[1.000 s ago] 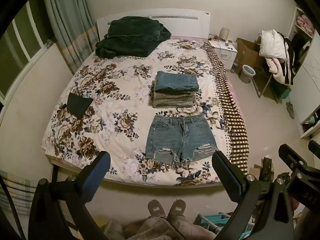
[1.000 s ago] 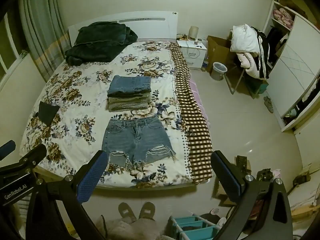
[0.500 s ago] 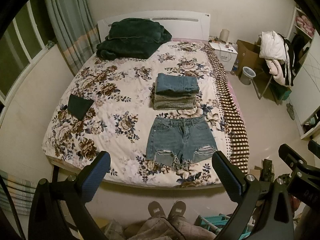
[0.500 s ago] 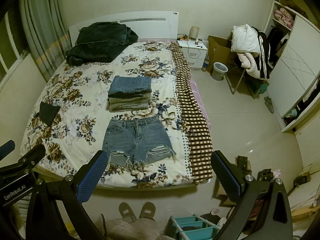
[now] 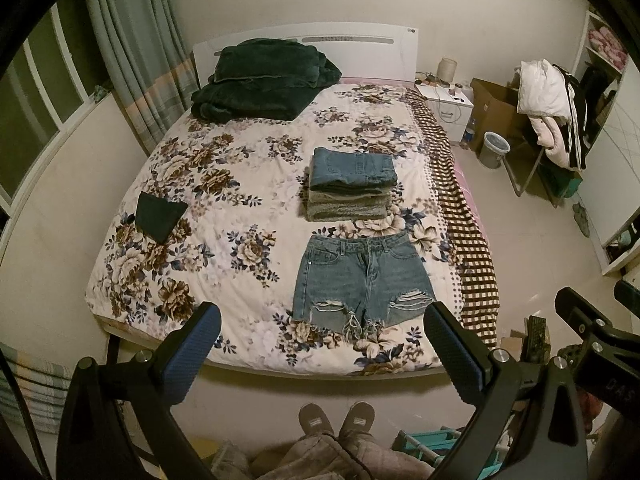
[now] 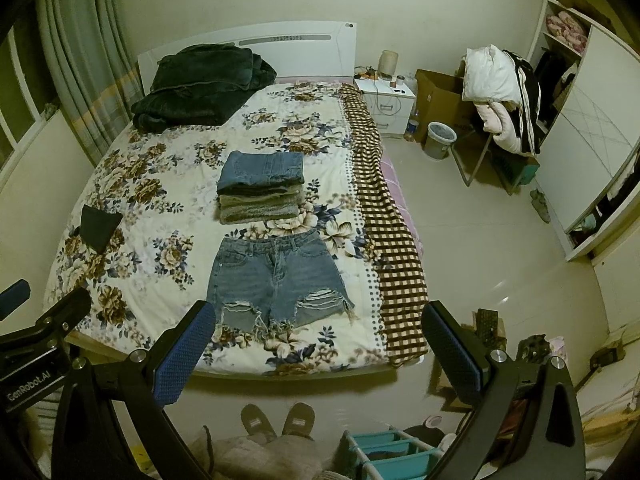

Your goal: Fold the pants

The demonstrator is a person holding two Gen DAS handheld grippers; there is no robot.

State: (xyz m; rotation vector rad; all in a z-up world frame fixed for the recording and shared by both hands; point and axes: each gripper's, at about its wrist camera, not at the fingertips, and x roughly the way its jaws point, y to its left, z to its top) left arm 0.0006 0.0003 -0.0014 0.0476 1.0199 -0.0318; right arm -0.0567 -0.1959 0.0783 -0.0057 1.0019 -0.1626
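Observation:
Ripped denim shorts (image 5: 360,280) lie flat and unfolded on the floral bed (image 5: 224,216), near its foot edge; they also show in the right wrist view (image 6: 276,280). Behind them sits a stack of folded pants (image 5: 350,184), which the right wrist view shows too (image 6: 260,188). My left gripper (image 5: 320,350) is open and empty, held well above and short of the bed's foot. My right gripper (image 6: 314,346) is open and empty at the same height, beside the left one.
A dark green blanket (image 5: 260,80) lies at the headboard. A small dark cloth (image 5: 158,214) lies on the bed's left side. A checked cover (image 5: 468,232) hangs over the right edge. The person's feet (image 5: 336,420) stand at the bed's foot, by a teal rack (image 6: 392,452).
Both views have tilted up slightly, so the bed sits a little lower in frame. Both grippers stay open. The clothes have not moved.

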